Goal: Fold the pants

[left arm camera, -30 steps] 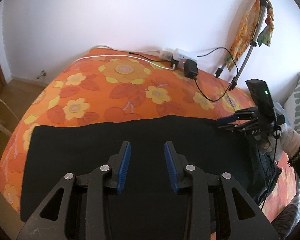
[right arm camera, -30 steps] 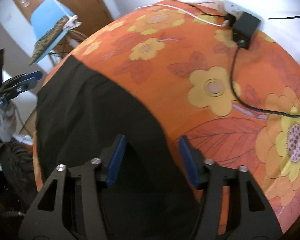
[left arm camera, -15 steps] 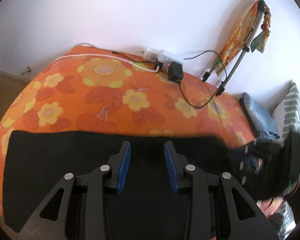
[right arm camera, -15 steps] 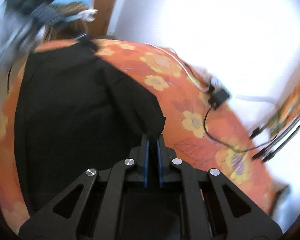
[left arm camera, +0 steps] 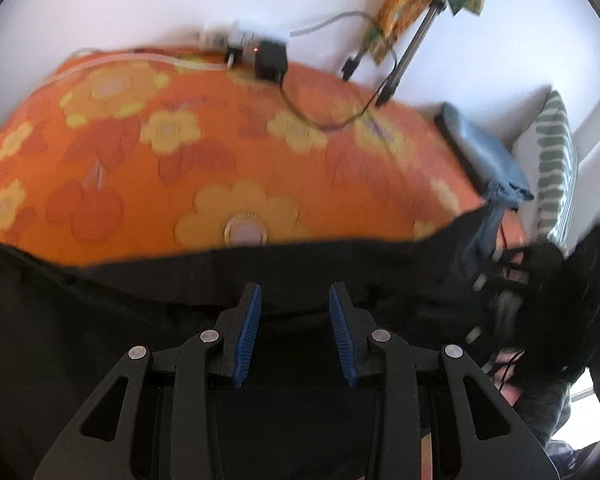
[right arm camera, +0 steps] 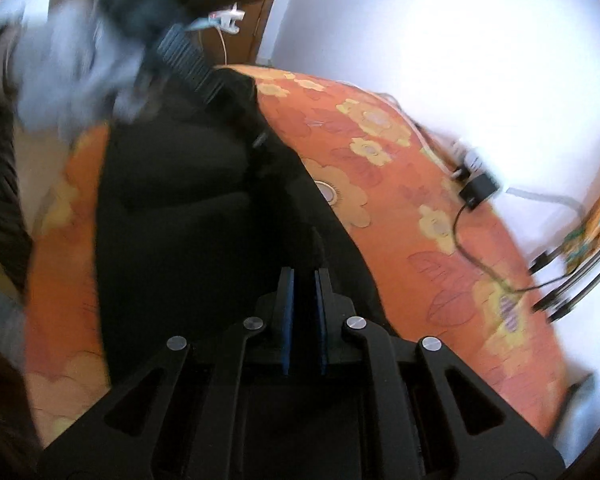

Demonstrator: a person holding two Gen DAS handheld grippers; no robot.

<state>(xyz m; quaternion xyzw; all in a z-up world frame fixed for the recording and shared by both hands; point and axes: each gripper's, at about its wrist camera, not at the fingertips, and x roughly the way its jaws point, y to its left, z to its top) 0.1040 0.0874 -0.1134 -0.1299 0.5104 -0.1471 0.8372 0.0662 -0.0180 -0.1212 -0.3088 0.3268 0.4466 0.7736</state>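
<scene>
Orange cloth with yellow flowers covers the bed (left arm camera: 148, 168), and our black pants (left arm camera: 100, 320) lie spread along its near edge, well clear of the charger (left arm camera: 271, 65) and its cable by the wall. Judging by how they sag and crease, the pants are soft, light and limp; they should drape rather than hold a shape, so we would take them at an edge or corner, a hem or the waistband, not mid-panel. Our right gripper (right arm camera: 303, 280) has just been closing and now pinches a raised fold of the pants at its tips. Our left gripper (left arm camera: 295, 300) hovers over the cloth, jaws partly apart, with nothing pressed between the pads (left arm camera: 248, 332).
</scene>
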